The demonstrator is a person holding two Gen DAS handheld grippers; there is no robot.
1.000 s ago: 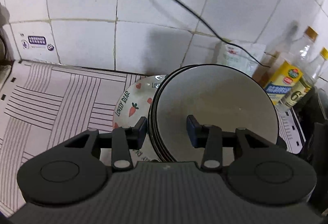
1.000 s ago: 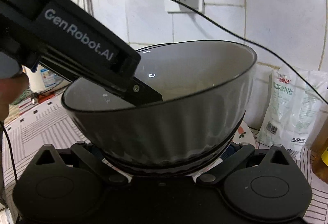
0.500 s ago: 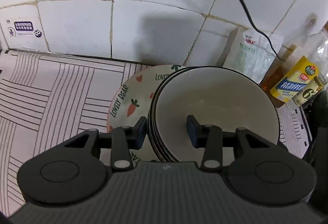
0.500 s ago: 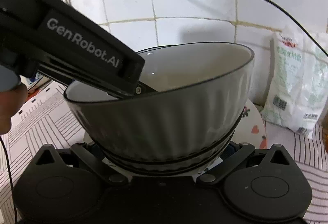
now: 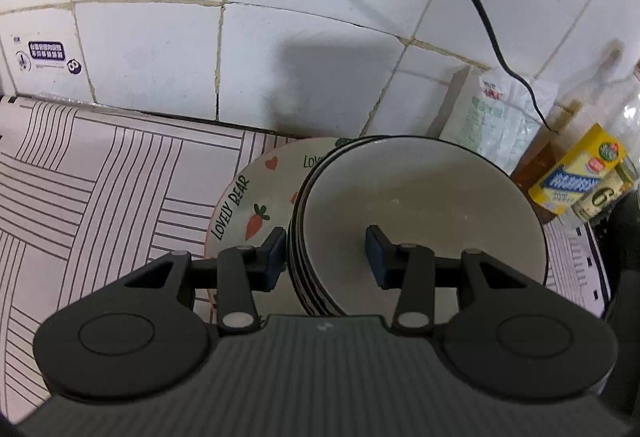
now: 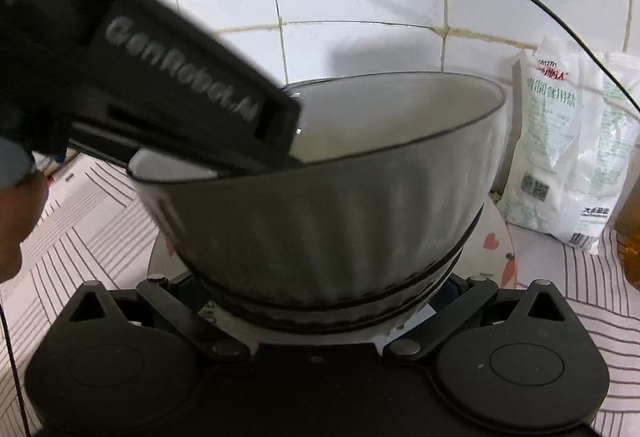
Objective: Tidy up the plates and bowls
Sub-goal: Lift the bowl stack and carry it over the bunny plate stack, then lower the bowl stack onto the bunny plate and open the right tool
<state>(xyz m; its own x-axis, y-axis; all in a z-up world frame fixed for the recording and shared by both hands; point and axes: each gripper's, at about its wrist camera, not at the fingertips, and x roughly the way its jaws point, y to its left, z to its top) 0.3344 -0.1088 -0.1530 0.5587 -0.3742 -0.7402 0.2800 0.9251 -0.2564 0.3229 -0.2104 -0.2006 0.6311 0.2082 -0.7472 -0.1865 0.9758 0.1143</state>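
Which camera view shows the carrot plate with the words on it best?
The left wrist view: the carrot plate shows its lettering, a heart and a carrot beside the stack of bowls. The right wrist view shows only a strip of its rim behind the bowls.

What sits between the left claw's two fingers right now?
Left wrist view: the near rim of the stacked bowls, one finger outside, the other inside the top bowl. The stack rests on the carrot plate.
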